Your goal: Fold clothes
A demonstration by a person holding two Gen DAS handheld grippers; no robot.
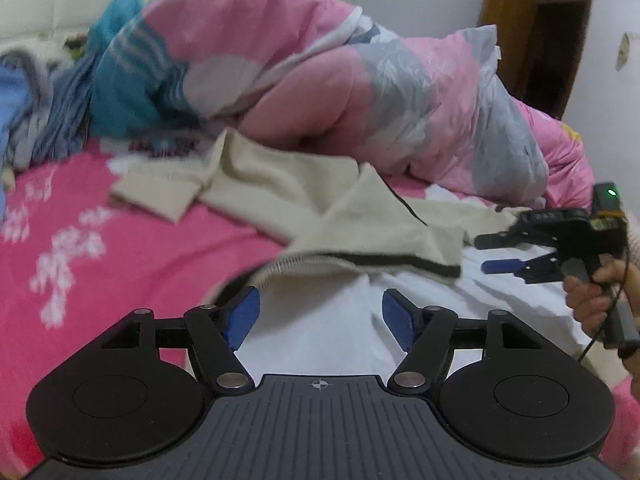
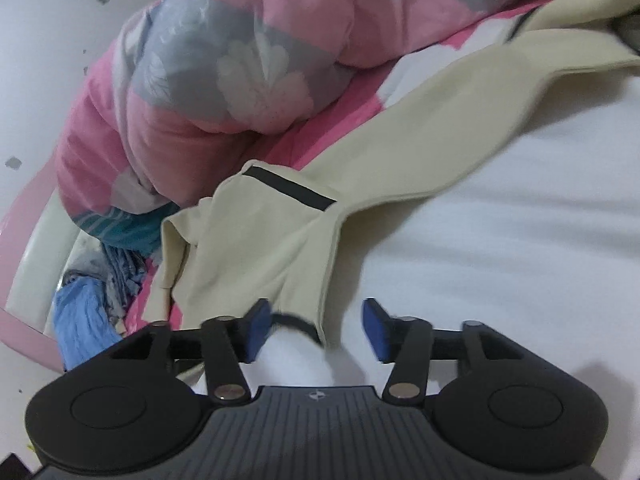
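Two hand-held grippers work over a cream jacket [image 1: 280,184] with black trim, spread across the middle of the left wrist view on a bed with a pink floral sheet [image 1: 80,240]; its white lining [image 1: 320,312] lies turned up in the lower centre, probably so the front panels can be laid flat before folding. A rumpled pink and grey duvet [image 1: 320,80] is heaped behind it in the upper half, and a pile of blue clothes [image 1: 24,120] sits at the far left, apparently pushed aside to leave room. The left hand-held gripper [image 1: 320,320] stands wide open over the lining just below the zipper edge [image 1: 288,262], holding nothing. The right hand-held gripper [image 2: 316,330] is also spread wide; in its own view a black-edged corner of the jacket lies between the blue pads [image 2: 256,332], but whether they touch the cloth cannot be told. At the right edge of the left view it appears again, gripped by the person's hand [image 1: 596,296] and hovering over the jacket's far side. Folding looks barely begun.
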